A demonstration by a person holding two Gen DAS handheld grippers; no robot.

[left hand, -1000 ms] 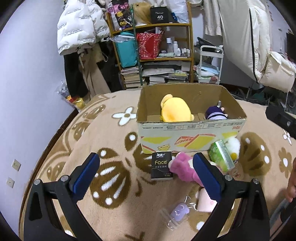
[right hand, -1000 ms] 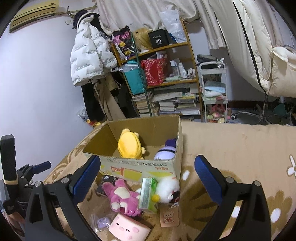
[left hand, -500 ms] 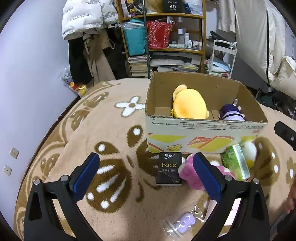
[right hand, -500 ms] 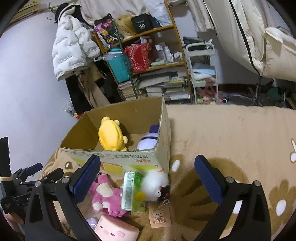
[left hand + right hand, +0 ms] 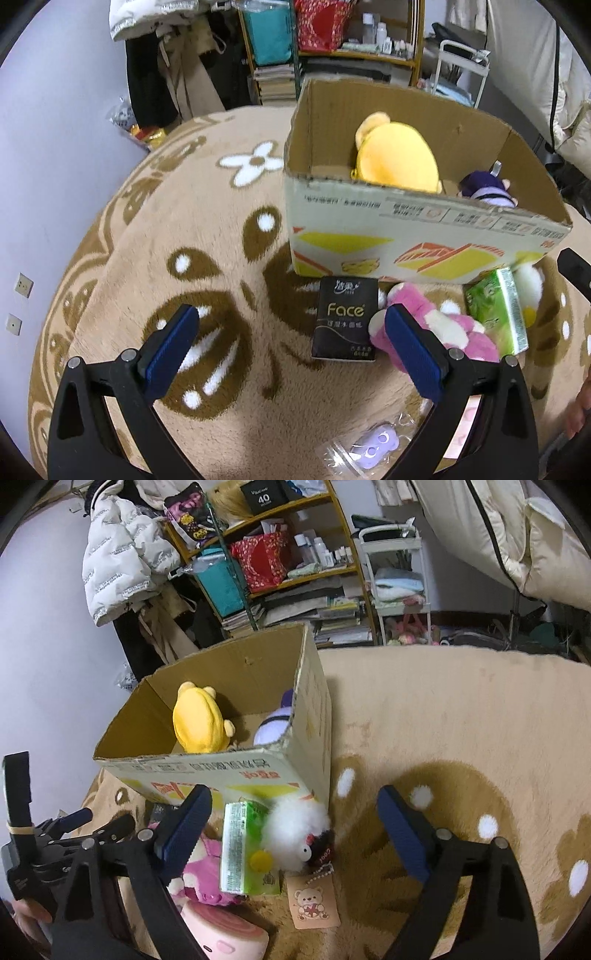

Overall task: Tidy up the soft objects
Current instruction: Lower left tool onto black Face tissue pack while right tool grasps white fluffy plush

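On the far left we hold the left hand-held gripper (image 5: 288, 345) with its jaws wide and nothing between them, over the brown-and-tan rug (image 5: 184, 229). Just beyond it lies a black tissue pack (image 5: 345, 317), flat on the rug and touching the front wall of the cardboard box (image 5: 406, 236). Inside the box sit a yellow plush toy (image 5: 397, 155) and, to its right, a purple plush toy (image 5: 485, 186). In front of the box, right of the black pack, we see a pink plush toy (image 5: 447, 332), then a green tissue pack (image 5: 243, 849) leaning against a white fluffy toy (image 5: 291, 829) near the box corner. A bear tag (image 5: 313, 902) lies on the rug below the white toy, and a pink pig cushion (image 5: 225, 930) lies nearest us. Our right hand-held gripper (image 5: 295, 829) has just been closing a little yet stands wide, empty, around the green pack and the white toy without touching them.
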